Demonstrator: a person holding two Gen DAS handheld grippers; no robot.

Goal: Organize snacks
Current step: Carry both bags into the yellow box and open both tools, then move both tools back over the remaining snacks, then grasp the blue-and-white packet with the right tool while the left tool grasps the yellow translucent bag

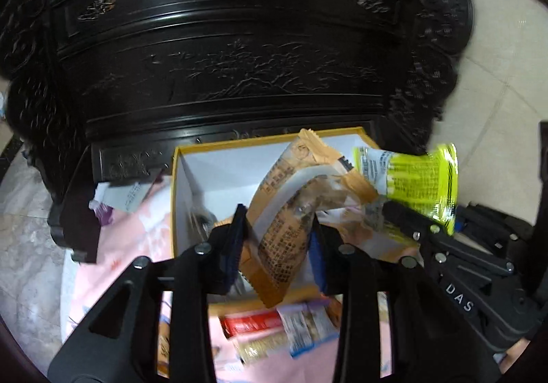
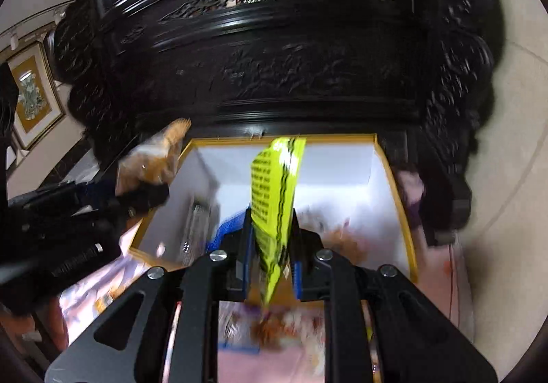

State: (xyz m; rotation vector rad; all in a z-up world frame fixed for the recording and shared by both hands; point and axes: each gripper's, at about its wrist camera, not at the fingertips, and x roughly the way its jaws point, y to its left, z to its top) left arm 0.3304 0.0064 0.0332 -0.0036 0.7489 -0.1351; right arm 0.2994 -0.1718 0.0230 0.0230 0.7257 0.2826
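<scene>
Left tool (image 1: pixel 279 232) pinches an orange snack packet (image 1: pixel 291 205) above the yellow-rimmed box (image 1: pixel 260 140). Right tool (image 2: pixel 272 246) pinches a yellow-green packet (image 2: pixel 275 198).

The right wrist view was smeared: the packets (image 2: pixel 274 324) below the right tool (image 2: pixel 270 266) were unreadable blurs. The left tool (image 1: pixel 279 239) hid the orange packet's (image 1: pixel 287 198) lower edge, and print on the yellow packet (image 1: pixel 418 181) stayed illegible.
</scene>
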